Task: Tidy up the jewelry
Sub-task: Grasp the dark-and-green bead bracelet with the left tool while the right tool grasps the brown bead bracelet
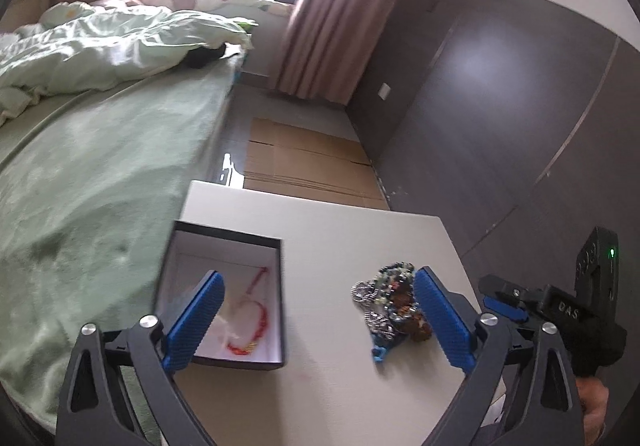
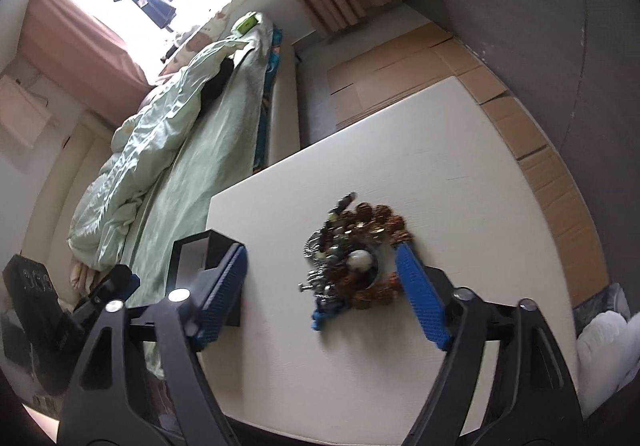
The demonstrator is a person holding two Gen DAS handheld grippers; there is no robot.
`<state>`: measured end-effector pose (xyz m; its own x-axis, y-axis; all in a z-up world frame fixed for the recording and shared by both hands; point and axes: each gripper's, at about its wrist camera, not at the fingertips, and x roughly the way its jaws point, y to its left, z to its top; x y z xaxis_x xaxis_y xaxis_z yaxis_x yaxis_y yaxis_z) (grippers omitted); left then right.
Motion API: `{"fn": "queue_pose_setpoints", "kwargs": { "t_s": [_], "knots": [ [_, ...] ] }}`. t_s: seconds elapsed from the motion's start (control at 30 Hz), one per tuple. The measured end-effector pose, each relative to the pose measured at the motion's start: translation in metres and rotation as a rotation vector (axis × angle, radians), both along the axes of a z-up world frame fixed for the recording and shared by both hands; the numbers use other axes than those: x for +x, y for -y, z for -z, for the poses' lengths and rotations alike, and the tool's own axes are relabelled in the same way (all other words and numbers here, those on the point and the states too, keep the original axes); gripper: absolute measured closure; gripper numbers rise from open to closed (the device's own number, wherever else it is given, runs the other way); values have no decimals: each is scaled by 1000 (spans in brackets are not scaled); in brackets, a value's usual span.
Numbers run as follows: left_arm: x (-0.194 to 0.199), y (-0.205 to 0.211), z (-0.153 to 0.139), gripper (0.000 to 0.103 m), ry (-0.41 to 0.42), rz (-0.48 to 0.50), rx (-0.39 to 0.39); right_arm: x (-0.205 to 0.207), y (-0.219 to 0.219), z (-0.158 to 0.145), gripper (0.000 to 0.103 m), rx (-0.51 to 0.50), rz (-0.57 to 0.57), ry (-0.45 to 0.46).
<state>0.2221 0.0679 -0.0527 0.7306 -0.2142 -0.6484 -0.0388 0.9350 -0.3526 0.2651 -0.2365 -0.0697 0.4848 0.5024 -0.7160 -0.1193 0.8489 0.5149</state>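
A black box with a white inside (image 1: 256, 360) stands on the white table (image 1: 344, 242) at the left and holds a red bracelet (image 1: 256, 322). A heap of bead bracelets and metal jewelry (image 1: 394, 304) lies to its right. My left gripper (image 1: 318, 296) is open and empty, hovering between box and heap. In the right wrist view my right gripper (image 2: 322, 270) is open and empty above the heap (image 2: 352, 258), with its right pad (image 2: 420, 302) next to the brown beads. The box corner (image 2: 200, 250) shows behind its left pad.
A bed with green sheets (image 1: 92, 173) runs along the table's left side. Flattened cardboard (image 1: 304, 161) lies on the floor beyond the table. A dark wall panel (image 1: 500, 105) stands on the right. The right gripper's body (image 1: 576, 310) shows at the left view's right edge.
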Motion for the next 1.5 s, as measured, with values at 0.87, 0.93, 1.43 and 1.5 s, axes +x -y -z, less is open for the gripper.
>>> {"fn": "queue_pose_setpoints", "kwargs": {
  "t_s": [0.87,0.93,1.43,1.5],
  "knots": [
    [117,109,53,63,-257,274,23,22,37,51,68,79,94,-194],
    [123,115,59,63,-270,281,31,22,40,52,68,85,108,-199],
    [147,139,94,95,-304,303,88,37,35,67,68,79,140,-255],
    [146,133,89,95,-296,308,61,38,30,68,68,71,124,-260]
  ]
}}
